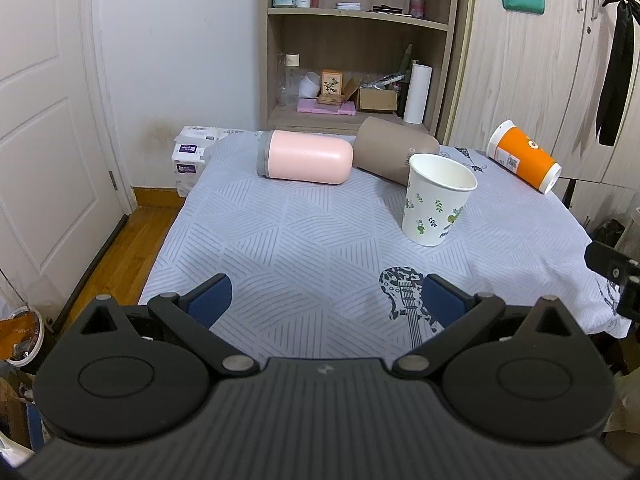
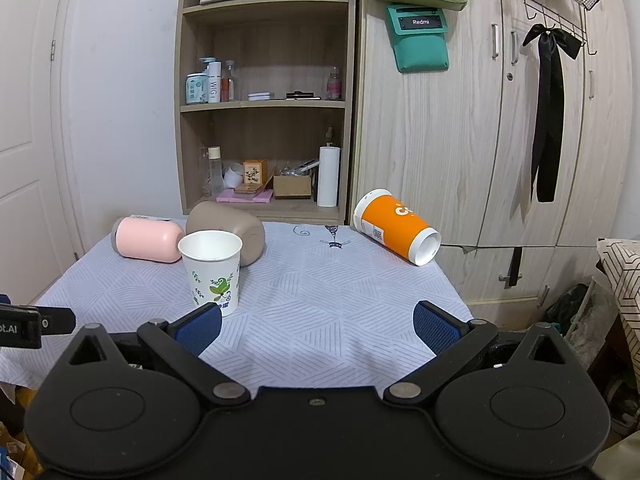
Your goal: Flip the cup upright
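While one paper cup (image 2: 212, 270) stands upright, three cups lie sideways.

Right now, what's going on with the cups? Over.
Both hand-held grippers open, empty. Paper cup upright; orange cup, pink cup, brown cup lying down. Nothing blocking.

Paper cup (image 1: 438, 198) hides part of the brown cup (image 1: 390, 148)

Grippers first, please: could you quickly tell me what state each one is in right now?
Left gripper: open, holding nothing.
Right gripper: open, holding nothing.
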Tool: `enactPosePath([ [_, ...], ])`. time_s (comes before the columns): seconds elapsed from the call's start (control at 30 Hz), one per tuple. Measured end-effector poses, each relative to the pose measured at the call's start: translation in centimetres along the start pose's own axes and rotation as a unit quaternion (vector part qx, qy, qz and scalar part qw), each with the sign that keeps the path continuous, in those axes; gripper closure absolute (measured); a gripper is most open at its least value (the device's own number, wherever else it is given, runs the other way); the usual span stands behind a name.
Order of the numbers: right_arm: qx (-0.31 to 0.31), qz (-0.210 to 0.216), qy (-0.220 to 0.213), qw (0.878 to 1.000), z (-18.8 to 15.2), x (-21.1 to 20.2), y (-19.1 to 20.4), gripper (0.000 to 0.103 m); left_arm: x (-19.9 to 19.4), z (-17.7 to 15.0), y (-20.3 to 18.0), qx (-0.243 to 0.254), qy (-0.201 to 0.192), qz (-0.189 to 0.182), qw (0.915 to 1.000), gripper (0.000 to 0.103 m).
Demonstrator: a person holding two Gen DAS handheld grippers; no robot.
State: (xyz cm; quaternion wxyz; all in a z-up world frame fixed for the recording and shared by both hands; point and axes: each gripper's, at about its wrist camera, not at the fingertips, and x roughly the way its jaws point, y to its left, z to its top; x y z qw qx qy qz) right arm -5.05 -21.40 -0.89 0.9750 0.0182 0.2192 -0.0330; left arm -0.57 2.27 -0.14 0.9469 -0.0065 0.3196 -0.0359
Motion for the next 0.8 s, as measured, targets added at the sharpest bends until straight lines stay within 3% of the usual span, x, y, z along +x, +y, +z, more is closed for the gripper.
enactPosePath([
  [0.8,-0.006,-0.004,0.000,1.000,0.11,-0.31,-0.04,0.000,-0.56,0.08,0.05,0.003,0.001,-0.006,1.0000,0.000],
])
